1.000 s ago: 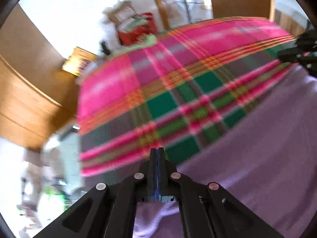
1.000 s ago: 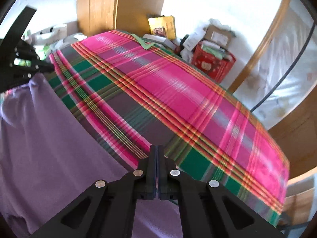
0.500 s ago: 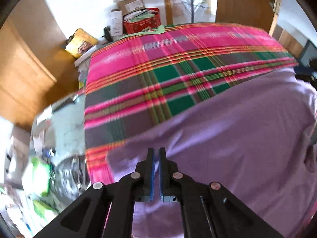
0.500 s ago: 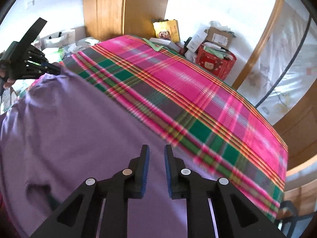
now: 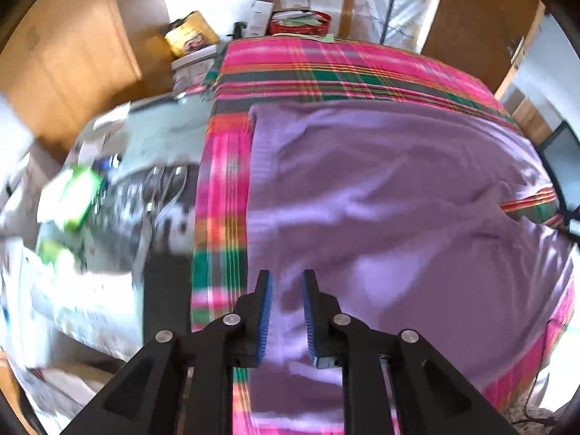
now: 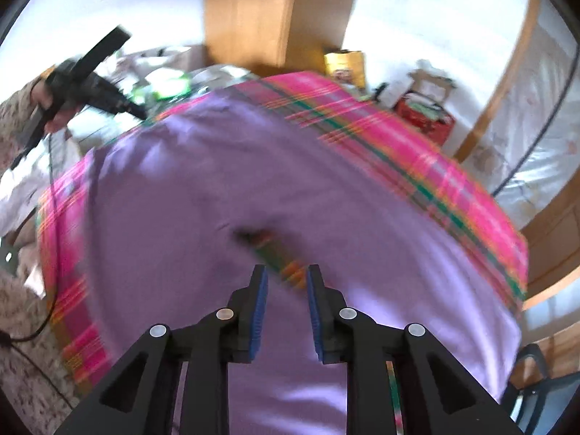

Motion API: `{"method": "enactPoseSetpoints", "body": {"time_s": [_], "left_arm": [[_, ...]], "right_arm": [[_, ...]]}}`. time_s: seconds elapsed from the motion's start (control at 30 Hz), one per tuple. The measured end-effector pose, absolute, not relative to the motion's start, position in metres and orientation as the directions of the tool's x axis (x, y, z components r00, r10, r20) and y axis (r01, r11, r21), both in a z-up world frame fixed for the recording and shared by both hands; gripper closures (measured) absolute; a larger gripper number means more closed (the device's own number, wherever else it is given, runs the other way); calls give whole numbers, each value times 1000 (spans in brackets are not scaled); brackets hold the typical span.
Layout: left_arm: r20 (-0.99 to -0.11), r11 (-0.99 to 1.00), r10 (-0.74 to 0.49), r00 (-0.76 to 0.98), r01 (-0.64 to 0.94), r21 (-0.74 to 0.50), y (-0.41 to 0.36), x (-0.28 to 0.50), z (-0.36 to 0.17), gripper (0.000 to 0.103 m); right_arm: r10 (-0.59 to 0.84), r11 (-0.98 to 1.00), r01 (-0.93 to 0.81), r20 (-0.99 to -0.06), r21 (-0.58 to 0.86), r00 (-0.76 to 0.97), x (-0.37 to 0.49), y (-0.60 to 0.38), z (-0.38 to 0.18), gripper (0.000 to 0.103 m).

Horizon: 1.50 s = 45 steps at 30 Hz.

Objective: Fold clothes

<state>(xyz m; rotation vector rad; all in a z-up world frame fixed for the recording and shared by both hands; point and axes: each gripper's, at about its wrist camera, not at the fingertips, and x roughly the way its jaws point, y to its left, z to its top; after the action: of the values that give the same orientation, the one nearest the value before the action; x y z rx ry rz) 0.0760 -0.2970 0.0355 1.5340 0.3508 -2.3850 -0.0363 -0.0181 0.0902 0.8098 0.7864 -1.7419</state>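
A purple garment (image 5: 391,195) lies spread over a pink and green plaid bed cover (image 5: 326,69). My left gripper (image 5: 284,279) hovers open above the garment's near left part, nothing between its blue pads. In the right wrist view the same purple garment (image 6: 203,195) fills the middle, with a small gap showing plaid just ahead of my right gripper (image 6: 284,272), which is open and empty. The other gripper (image 6: 90,90), held by a hand, shows at the garment's far left corner.
Left of the bed is a cluttered surface with papers and a green packet (image 5: 72,195). Behind the bed stand a red basket (image 5: 299,23), boxes and a wooden wardrobe (image 5: 69,54). A black cable (image 6: 47,290) hangs off the bed's left side.
Both grippers went from shut to open and let go of the purple garment. They have drawn back and tilted down, so the garment now lies flat over the plaid cover.
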Motion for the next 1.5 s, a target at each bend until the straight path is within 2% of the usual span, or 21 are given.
{"method": "enactPoseSetpoints", "body": {"time_s": [0.13, 0.27, 0.37, 0.43, 0.67, 1.0, 1.3, 1.5], "left_arm": [[-919, -891, -81, -385, 441, -106, -296, 119, 24, 79], [-916, -881, -54, -397, 451, -143, -286, 139, 19, 78], [-915, -869, -16, -404, 458, -187, -282, 144, 15, 71], [-915, -863, 0, -404, 462, -204, -281, 145, 12, 70], [-927, -821, 67, -370, 508, -262, -281, 142, -1, 68], [-930, -745, 126, -346, 586, -319, -284, 150, -9, 67], [-935, -716, 126, -331, 622, -317, -286, 154, -9, 67], [-939, -711, 117, -323, 633, -306, -285, 146, -9, 66]], "right_arm": [[-520, -199, 975, -832, -101, -192, 19, -18, 65, 80], [-509, -128, 986, -846, -109, -160, 60, -23, 47, 80], [-517, -102, 991, -846, -86, -127, 78, -25, 39, 78], [-519, -105, 991, -846, -79, -122, 86, -26, 35, 78], [-488, -91, 992, -865, -87, -120, 104, -28, 18, 72], [-497, -92, 988, -853, -128, -156, 109, -23, 11, 71], [-524, -30, 988, -839, -152, -145, 117, -18, 5, 71], [-533, -60, 989, -834, -132, -144, 113, -20, 5, 72]]}}
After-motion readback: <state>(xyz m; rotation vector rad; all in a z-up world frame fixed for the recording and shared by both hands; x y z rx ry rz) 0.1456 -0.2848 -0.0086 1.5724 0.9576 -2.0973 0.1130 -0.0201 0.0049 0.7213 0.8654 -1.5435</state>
